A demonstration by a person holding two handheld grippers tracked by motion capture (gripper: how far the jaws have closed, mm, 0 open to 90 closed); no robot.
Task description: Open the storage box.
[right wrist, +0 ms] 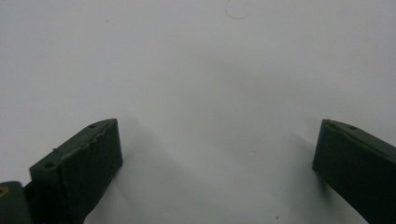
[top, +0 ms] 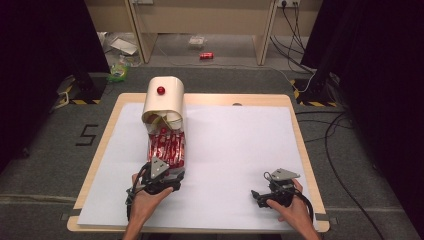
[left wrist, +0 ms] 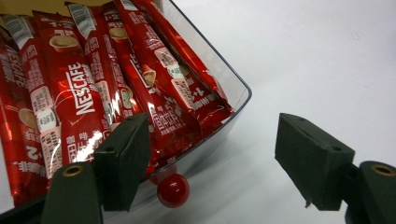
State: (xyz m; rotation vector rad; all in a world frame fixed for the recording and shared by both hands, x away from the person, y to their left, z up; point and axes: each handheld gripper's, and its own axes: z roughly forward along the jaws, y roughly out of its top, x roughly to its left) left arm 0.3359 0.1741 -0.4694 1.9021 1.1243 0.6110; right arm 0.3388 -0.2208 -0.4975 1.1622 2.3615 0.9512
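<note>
Fingers (left wrist: 126,158) of both grippers spread, the left's at the drawer's (left wrist: 233,109) red knob (left wrist: 173,190), perhaps touching.

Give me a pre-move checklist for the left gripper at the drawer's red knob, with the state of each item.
1. Left gripper open: ok, jaws stand wide apart.
2. Red knob between the jaws: ok, though it sits close to the left-hand jaw, off-centre.
3. Jaws touching the knob: not ok, no contact yet.
4. Clear drawer pulled out of the cream cabinet: ok, Nescafe sachets exposed.
5. Sachets inside the drawer wall: ok, none hang over the front edge.
6. Right gripper out of the way: ok, open over the white sheet, apart from the drawer.
</note>
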